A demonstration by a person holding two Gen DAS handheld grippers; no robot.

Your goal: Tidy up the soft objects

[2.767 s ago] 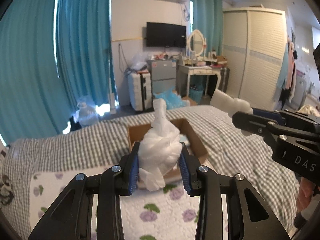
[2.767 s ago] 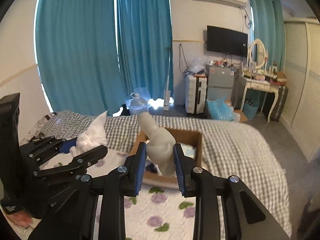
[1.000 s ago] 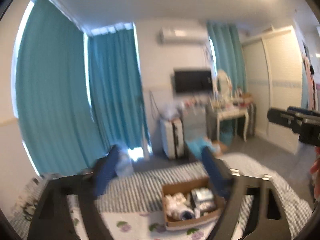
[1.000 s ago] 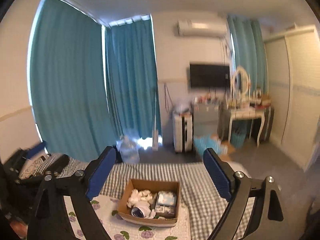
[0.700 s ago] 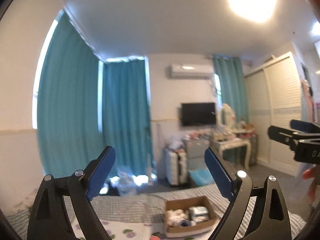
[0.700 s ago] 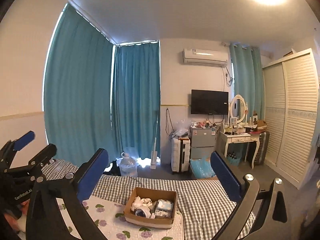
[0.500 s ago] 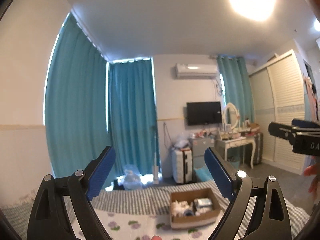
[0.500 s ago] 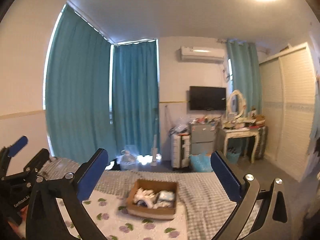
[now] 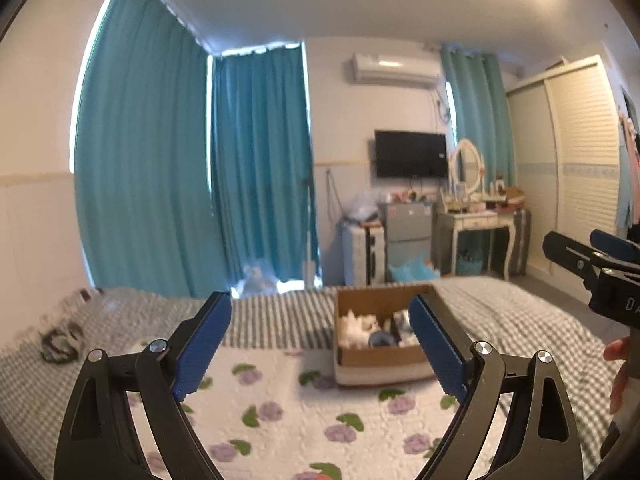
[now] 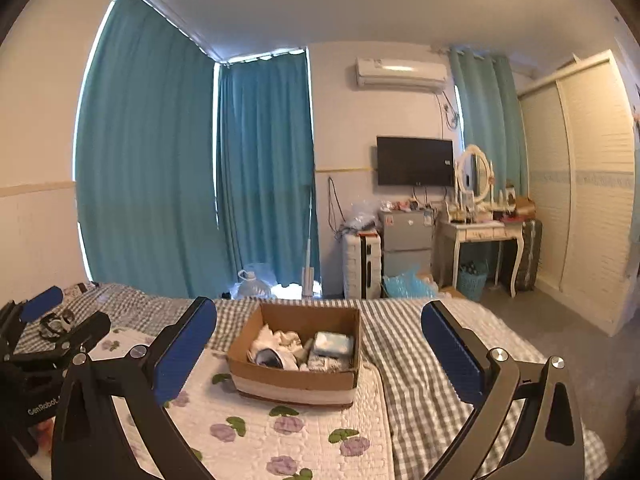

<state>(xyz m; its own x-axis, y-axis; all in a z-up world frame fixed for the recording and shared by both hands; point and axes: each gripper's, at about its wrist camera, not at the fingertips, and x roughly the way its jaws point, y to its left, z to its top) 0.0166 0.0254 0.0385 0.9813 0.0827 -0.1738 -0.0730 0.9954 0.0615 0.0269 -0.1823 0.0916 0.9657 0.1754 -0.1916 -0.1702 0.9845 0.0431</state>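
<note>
Beyond box point(image 10: 296, 376) — curtains point(image 10: 264, 168), dresser point(image 10: 476, 232)

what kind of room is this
Most likely a home bedroom: a bed with a checked cover and floral quilt, a dressing table with an oval mirror, a slatted wardrobe, and a wall TV.

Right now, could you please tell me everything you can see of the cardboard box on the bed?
The box is an open-topped brown cardboard carton with a pale band around its base. It sits upright on the flowered quilt that lies on the checked bed, touching nothing else. Inside lie crumpled white soft items, a rolled white and dark piece, and a light blue packet at its right side. Both grippers are open and well clear of it.
</note>
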